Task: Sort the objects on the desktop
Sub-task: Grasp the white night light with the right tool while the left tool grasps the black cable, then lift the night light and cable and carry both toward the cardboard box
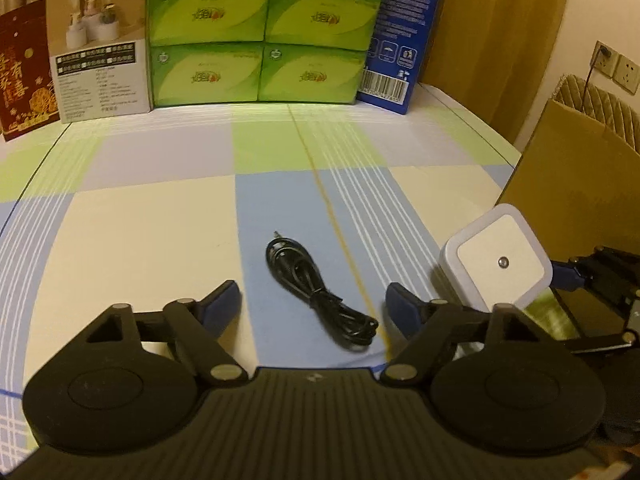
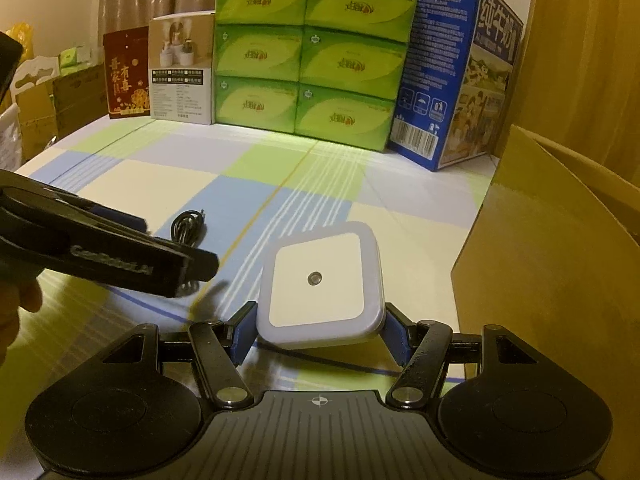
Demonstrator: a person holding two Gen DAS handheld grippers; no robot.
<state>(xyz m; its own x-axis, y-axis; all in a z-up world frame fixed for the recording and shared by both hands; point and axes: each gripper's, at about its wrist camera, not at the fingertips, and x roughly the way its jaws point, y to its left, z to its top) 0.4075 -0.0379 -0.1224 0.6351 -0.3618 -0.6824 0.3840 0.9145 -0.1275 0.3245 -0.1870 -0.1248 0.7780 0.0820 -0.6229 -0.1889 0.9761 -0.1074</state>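
A coiled black cable (image 1: 316,294) lies on the checked tablecloth, between and just ahead of the open fingers of my left gripper (image 1: 314,308). A white square night light (image 2: 320,288) with a small round sensor in its face is held between the blue pads of my right gripper (image 2: 318,336), lifted a little off the table. From the left wrist view that night light (image 1: 498,258) shows at the right with the right gripper behind it. The cable (image 2: 188,226) and the left gripper (image 2: 120,256) appear at the left of the right wrist view.
An open cardboard box (image 2: 560,264) stands at the table's right edge. Along the back stand stacked green tissue packs (image 2: 312,56), a blue milk carton box (image 2: 452,76), a white product box (image 2: 182,72) and a red box (image 2: 126,76). More cardboard boxes sit beyond the left edge.
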